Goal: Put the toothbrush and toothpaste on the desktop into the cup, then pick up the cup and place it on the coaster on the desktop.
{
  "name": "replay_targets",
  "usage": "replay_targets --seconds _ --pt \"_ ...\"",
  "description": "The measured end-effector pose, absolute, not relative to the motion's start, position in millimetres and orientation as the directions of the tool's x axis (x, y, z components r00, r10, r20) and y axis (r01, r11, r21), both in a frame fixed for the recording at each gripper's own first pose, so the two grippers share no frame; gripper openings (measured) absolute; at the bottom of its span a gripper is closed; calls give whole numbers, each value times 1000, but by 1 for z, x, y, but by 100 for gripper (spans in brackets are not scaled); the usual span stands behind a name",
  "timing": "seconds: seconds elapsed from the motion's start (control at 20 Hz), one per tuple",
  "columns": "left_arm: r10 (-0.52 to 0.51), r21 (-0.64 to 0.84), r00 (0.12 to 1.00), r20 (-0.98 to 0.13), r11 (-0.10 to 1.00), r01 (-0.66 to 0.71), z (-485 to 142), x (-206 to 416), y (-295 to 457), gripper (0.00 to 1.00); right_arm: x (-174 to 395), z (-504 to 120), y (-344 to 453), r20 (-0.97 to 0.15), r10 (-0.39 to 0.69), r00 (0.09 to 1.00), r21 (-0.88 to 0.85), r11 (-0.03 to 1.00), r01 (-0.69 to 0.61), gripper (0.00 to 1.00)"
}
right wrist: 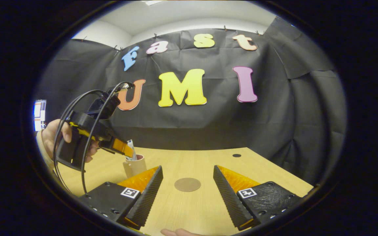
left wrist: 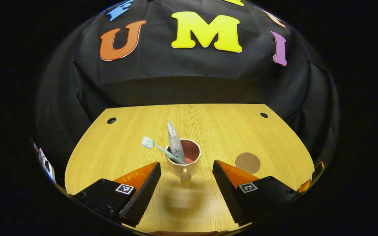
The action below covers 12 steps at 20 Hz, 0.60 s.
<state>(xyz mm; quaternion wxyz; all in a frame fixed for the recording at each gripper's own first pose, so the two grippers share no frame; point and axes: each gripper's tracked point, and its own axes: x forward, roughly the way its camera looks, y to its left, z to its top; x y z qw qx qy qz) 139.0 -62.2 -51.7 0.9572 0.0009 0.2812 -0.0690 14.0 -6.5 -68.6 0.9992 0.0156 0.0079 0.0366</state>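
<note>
A: So in the left gripper view we had the left claw (left wrist: 186, 173) spread wide, nothing in it. The toothbrush (left wrist: 160, 149) leaned out the cup's left side, toothpaste (left wrist: 175, 141) upright in the cup (left wrist: 185, 157), coaster (left wrist: 247, 163) off to the right on the worktop (left wrist: 215, 124).

B: Yep. In the right gripper view, our right claw (right wrist: 187, 175) gaped too, empty, hanging over the coaster (right wrist: 187, 184).

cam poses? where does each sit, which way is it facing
Left gripper view: rides the left claw, tilted down at the cup holding toothbrush and toothpaste; own open fingers below.
Right gripper view: rides the right claw, more level, facing the coaster; shows the hand holding the left claw.
Shared: cup, coaster, desktop.
</note>
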Motion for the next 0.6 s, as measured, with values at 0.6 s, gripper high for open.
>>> replay_targets --seconds 0.6 --pt "-68 -18 638 -767 996 84 -126 170 -66 99 17 -87 -16 -70 112 991 112 988 -104 94"
